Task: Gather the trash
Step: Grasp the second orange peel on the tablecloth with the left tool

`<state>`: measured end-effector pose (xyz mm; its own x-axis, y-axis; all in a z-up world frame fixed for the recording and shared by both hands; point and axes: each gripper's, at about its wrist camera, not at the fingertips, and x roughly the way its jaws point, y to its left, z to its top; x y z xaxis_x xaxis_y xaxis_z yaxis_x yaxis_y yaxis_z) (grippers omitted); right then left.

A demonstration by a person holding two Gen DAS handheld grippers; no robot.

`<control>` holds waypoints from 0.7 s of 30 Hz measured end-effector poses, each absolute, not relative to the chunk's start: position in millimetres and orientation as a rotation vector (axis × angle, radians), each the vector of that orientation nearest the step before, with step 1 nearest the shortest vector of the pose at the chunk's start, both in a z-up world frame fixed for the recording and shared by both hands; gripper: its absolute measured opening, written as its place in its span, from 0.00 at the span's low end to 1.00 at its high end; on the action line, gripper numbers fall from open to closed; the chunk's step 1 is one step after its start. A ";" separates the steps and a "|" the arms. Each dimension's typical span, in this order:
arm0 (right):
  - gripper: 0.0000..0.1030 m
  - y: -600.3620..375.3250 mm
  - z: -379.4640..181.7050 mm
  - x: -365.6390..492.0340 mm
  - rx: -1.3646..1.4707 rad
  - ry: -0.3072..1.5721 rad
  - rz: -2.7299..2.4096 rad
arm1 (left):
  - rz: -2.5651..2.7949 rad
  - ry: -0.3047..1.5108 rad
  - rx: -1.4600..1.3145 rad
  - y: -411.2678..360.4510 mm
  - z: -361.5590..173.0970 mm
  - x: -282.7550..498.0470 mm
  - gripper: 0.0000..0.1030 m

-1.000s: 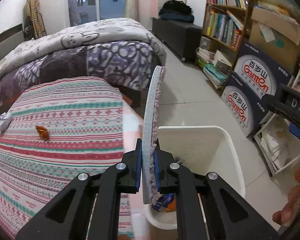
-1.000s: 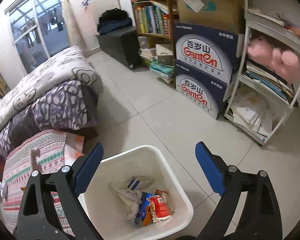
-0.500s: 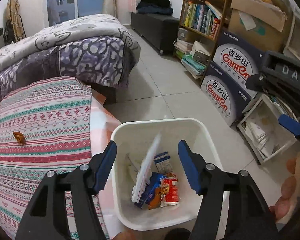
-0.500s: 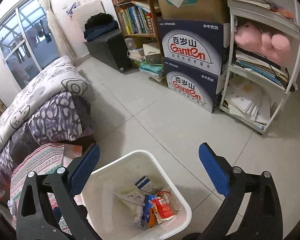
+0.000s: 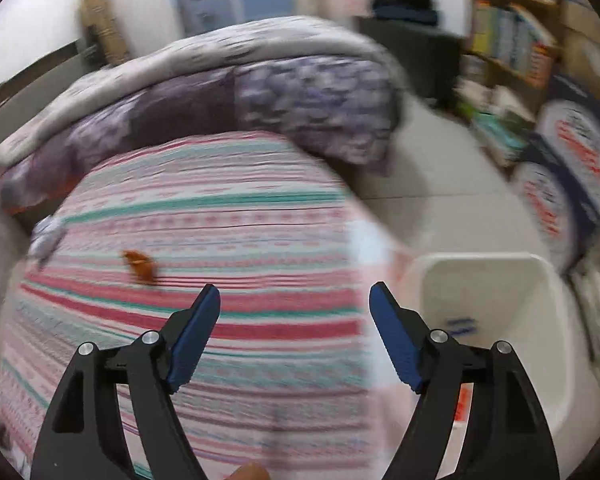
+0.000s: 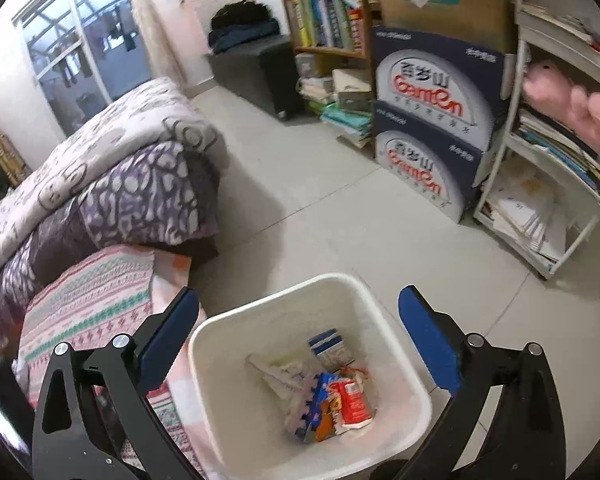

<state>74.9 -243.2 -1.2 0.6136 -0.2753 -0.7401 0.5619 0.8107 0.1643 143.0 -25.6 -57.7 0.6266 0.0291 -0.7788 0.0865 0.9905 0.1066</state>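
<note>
My left gripper (image 5: 295, 300) hangs over the striped bed cover (image 5: 220, 280), its jaws opening, with nothing between them. A small orange scrap (image 5: 140, 266) lies on the cover ahead and to the left, and a whitish crumpled scrap (image 5: 46, 236) lies near the cover's left edge. The white bin (image 5: 500, 280) stands at the right of that view. My right gripper (image 6: 299, 312) is open and empty above the white bin (image 6: 276, 312). Inside lie a flat grey insole-like piece (image 6: 280, 372), a blue-and-white pack (image 6: 330, 346) and red and blue wrappers (image 6: 340, 400).
A folded purple and grey quilt (image 6: 112, 168) lies on the bed behind the cover. Two Ganten boxes (image 6: 428, 128) stand stacked on the tiled floor beside a bookshelf (image 6: 328, 20) and a white rack (image 6: 548, 184) with papers and a pink plush toy.
My left gripper let go of the flat grey insole-like piece, which dropped into the bin, then swung left over the striped cover. The right gripper opened slightly wider above the bin.
</note>
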 end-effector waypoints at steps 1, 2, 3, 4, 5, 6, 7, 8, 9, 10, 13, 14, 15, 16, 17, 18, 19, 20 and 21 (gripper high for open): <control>0.93 -239.2 -2.2 76.8 0.398 0.775 -0.489 | 0.019 0.905 0.131 -11.9 -61.6 152.5 0.73; 0.93 -235.8 -2.5 78.2 0.391 0.779 -0.482 | 0.068 0.918 0.126 1.1 -66.3 161.5 0.73; 0.93 -231.3 -3.1 80.6 0.381 0.784 -0.473 | 0.106 0.928 0.122 12.0 -70.4 169.1 0.73; 0.93 -228.9 -3.2 81.9 0.376 0.787 -0.467 | 0.146 0.937 0.114 24.5 -75.3 177.2 0.73; 0.93 -225.7 -3.3 84.3 0.376 0.791 -0.458 | 0.178 0.949 0.103 36.7 -80.3 185.1 0.73; 0.93 -224.0 -3.3 85.3 0.379 0.793 -0.452 | 0.197 0.958 0.096 45.0 -84.3 190.5 0.73; 0.93 -222.8 -3.5 86.6 0.383 0.796 -0.445 | 0.221 0.971 0.086 55.8 -89.6 197.9 0.73; 0.93 -221.0 -3.9 88.4 0.388 0.800 -0.438 | 0.240 0.981 0.075 65.4 -94.4 204.3 0.73; 0.93 -218.8 -4.2 90.0 0.391 0.804 -0.429 | 0.254 0.990 0.064 73.0 -98.5 209.0 0.73; 0.93 -216.9 -4.4 91.4 0.392 0.807 -0.423 | 0.271 0.998 0.053 81.0 -102.4 214.2 0.73; 0.93 -210.2 -5.5 95.5 0.394 0.817 -0.401 | 0.302 1.009 0.019 100.4 -113.5 228.1 0.73; 0.93 -208.2 -6.0 96.7 0.398 0.820 -0.392 | 0.304 1.010 0.002 106.4 -115.6 231.7 0.71; 0.93 -205.5 -6.7 98.8 0.404 0.824 -0.383 | 0.306 1.011 -0.010 110.0 -117.6 235.1 0.69; 0.93 -202.6 -7.4 100.5 0.405 0.829 -0.377 | 0.306 1.014 -0.019 114.1 -120.2 238.2 0.66; 0.93 -199.8 -7.9 102.4 0.402 0.832 -0.374 | 0.303 1.022 -0.023 117.1 -123.5 241.3 0.62; 0.93 -196.4 -8.8 104.3 0.392 0.838 -0.370 | 0.297 1.031 -0.026 118.4 -126.0 243.7 0.58; 0.93 -193.2 -9.7 106.0 0.382 0.842 -0.369 | 0.284 1.044 -0.033 121.6 -129.4 245.9 0.50; 0.93 -188.5 -11.1 108.2 0.369 0.848 -0.367 | 0.263 1.039 -0.046 124.4 -130.1 245.8 0.41; 0.93 -185.9 -12.3 109.5 0.362 0.852 -0.365 | 0.253 1.033 -0.041 125.0 -129.7 245.2 0.36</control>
<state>109.5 -185.9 -12.3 0.6048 -0.1655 -0.7790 0.4492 0.8786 0.1621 245.2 125.0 -129.7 0.4856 0.1887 -0.8535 -0.2271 0.9701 0.0852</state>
